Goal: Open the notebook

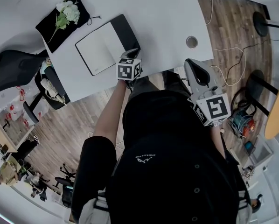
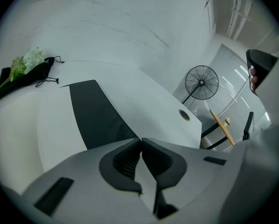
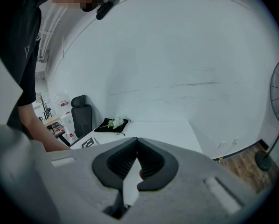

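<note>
Your black-shirted torso [image 1: 177, 171] fills the foreground. Both grippers are clenched on nothing: the left gripper [image 1: 134, 52] points at the near corner of the notebook [image 1: 102, 48], which lies open on the white table [image 1: 167, 13]; the right gripper [image 1: 190, 62] sits apart at the table's near edge.

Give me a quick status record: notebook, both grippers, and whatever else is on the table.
notebook: lies open on the table, white page beside black cover
left gripper: shut, empty, tips at the notebook's black side; contact unclear
right gripper: shut, empty, off the table's near edge
flowers: white, lying on a black pouch at the far corner
hole: round, in the tabletop, apart from the notebook
</note>
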The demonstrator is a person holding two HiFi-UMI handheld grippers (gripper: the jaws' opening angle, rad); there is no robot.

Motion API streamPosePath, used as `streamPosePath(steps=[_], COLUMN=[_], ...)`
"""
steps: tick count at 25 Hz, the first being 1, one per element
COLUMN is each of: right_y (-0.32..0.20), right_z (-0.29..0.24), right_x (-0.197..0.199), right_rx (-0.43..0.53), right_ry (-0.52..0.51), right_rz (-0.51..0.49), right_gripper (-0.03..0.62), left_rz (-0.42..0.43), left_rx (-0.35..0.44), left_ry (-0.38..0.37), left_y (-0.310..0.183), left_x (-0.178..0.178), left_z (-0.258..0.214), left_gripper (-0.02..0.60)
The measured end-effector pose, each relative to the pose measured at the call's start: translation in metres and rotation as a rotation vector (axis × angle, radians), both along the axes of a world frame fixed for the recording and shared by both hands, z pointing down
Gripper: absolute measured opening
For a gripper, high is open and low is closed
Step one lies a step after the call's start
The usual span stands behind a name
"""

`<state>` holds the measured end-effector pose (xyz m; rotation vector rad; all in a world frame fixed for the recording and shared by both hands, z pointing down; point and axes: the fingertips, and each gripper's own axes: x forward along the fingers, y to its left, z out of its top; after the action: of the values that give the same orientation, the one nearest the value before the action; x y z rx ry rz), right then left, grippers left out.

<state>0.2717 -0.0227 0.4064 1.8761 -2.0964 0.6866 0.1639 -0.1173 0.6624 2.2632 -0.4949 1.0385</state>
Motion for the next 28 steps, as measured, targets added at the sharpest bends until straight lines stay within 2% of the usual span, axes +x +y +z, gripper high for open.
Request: streamPosePath(steps=[9, 23, 28], right_y=[0.0031, 0.0027, 0.0024], right_z=[0.0024, 0.0024, 0.0013], right_x=[0.0048, 0.0027, -0.0008], right_rx=[-0.007, -0.01, -0.01], right_ry=[-0.002, -0.004, -0.001], right_rz=[0.029, 0.017, 0.002], right_gripper=[0.005, 0.005, 0.005], left_rz=[0.031, 0.011, 0.001], left_rx=[-0.005, 0.006, -0.023], left_ry=[-0.026, -0.043, -0.029], left_y=[-0.0012, -0.0006, 0.0029], left_x=[0.0012, 0.0036, 0.0064], left_z=[0.008, 0.0103, 0.0082], left_gripper=[0.015, 0.017, 0.037])
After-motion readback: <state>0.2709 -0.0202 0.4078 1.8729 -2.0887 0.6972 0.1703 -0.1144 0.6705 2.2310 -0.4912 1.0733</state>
